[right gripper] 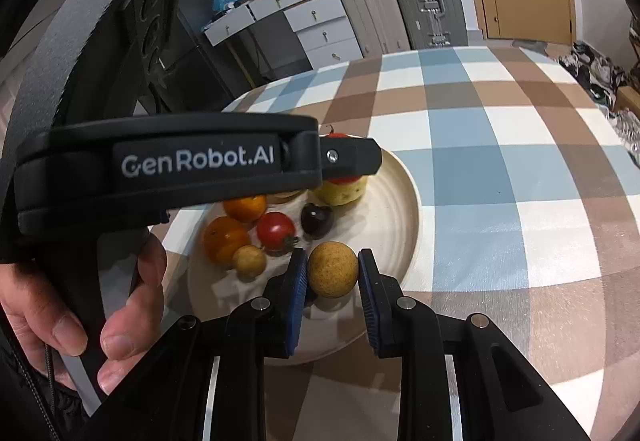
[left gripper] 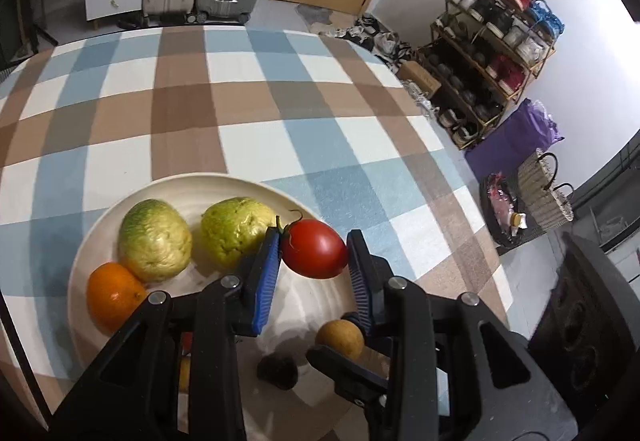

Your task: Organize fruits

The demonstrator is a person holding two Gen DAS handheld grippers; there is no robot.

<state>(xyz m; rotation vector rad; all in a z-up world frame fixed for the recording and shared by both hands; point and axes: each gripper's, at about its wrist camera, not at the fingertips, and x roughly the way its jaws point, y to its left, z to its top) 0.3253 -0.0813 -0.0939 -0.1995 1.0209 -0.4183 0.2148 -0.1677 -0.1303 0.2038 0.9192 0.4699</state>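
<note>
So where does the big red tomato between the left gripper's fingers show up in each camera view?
Left wrist view: the big red tomato sits just right of centre, between the left gripper pads, above the cream plate.
Right wrist view: mostly hidden; only red slivers show above and below the left gripper's black finger, upper centre.
Shared landmark: the yellow-green guava beside the tomato.

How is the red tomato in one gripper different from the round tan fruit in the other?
The red tomato is smooth, shiny and egg-shaped with a green stem; the tan fruit is dull, speckled, ball-shaped and shows no stem. The tomato sits between the left hand-held gripper's fingers, the tan fruit between the right hand-held gripper's. Both are over the cream plate.
</note>
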